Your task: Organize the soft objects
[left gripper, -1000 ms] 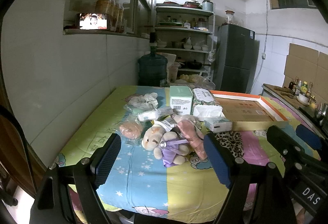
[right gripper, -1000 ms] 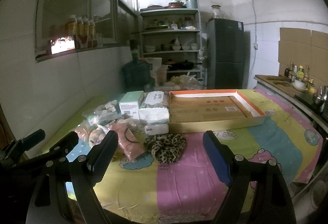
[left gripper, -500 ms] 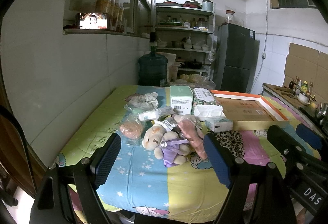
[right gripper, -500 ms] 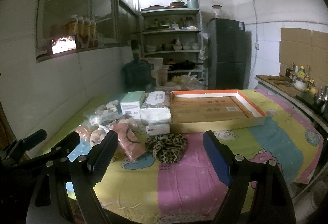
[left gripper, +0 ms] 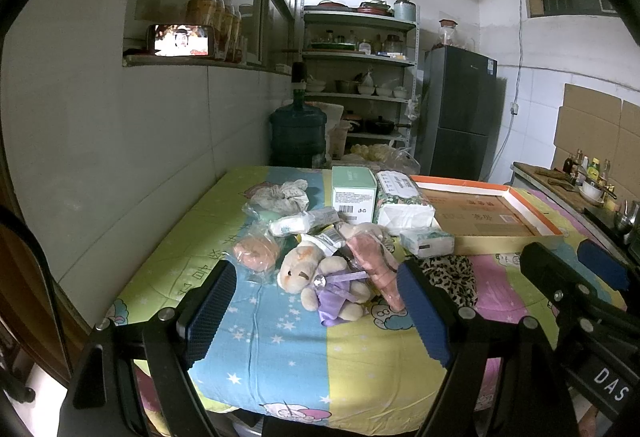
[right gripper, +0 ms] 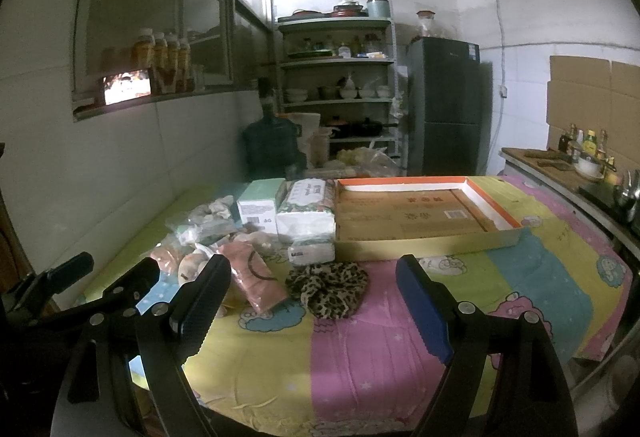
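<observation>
We have the left gripper [left gripper: 316, 313] spread wide and empty, hovering at the near edge of the worktop [left gripper: 288, 357], which is covered in a cartoon-print cloth. The right gripper [right gripper: 310, 311] is spread wide too, nothing between its pads.

Landmark: the teddy bear [left gripper: 320, 281], cream plush in a purple dress, lying on its back just ahead of the left gripper.
- Touching the bear's right side: one pink bagged soft item [left gripper: 376, 269].
- Right of that: one leopard-print scrunchie [left gripper: 452, 277], crumpled.
- Left of the bear: one peach soft thing in a clear bag [left gripper: 256, 253].
- Behind the bear: one white wrapped roll [left gripper: 304, 223], then one bag of pale floral fabric [left gripper: 280, 195].
- Behind and right: one green box [left gripper: 354, 193] upright, one large tissue pack [left gripper: 404, 203], one small tissue pack [left gripper: 426, 242].
- Far right of the bear: one shallow cardboard tray [left gripper: 508, 237] with an orange rim, only flat cardboard in it.

View differences: left wrist shows the bear whole, plus the right gripper's black frame at its right edge. In the right wrist view the bear is mostly hidden behind the left pad, while the scrunchie [right gripper: 328, 287] sits centred between the pads and the tray [right gripper: 428, 239] shows fully. Right wrist also catches the left gripper's frame at lower left.
</observation>
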`<action>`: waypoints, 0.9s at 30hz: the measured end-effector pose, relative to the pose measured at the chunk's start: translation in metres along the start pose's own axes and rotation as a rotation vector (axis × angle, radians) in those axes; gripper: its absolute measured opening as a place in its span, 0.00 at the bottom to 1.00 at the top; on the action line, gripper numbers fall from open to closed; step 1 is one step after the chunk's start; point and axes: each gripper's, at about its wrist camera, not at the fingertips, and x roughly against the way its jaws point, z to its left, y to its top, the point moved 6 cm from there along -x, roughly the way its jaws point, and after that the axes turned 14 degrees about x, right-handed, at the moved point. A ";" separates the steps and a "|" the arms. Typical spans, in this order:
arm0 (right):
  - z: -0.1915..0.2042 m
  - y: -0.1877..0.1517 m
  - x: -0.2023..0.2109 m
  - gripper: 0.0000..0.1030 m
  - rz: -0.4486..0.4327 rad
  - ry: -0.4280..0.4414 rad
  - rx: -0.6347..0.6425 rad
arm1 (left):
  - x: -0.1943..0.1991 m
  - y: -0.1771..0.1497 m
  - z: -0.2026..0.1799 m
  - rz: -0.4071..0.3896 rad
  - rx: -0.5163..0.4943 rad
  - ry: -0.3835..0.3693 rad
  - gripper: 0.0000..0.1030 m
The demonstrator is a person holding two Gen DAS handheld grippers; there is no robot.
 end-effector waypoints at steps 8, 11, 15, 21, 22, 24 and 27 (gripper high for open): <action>0.000 0.000 -0.001 0.83 0.000 -0.001 0.000 | 0.000 0.000 0.000 0.000 0.000 -0.001 0.80; 0.000 0.000 -0.001 0.83 0.000 0.000 -0.001 | 0.000 0.000 0.001 0.001 0.001 0.000 0.80; 0.000 0.000 0.000 0.83 -0.001 0.001 -0.001 | 0.000 -0.001 0.001 0.000 0.002 0.000 0.80; 0.000 -0.001 0.000 0.83 -0.001 0.000 -0.001 | 0.000 -0.002 0.001 0.001 0.003 0.000 0.80; 0.000 0.000 0.001 0.83 -0.001 0.000 0.000 | 0.001 -0.003 0.001 0.002 0.003 0.000 0.80; 0.000 -0.001 0.000 0.83 -0.001 0.000 -0.001 | 0.000 -0.002 0.001 0.001 0.004 0.000 0.80; -0.001 -0.001 -0.001 0.83 -0.001 0.000 -0.001 | 0.000 -0.002 0.001 0.001 0.003 0.001 0.80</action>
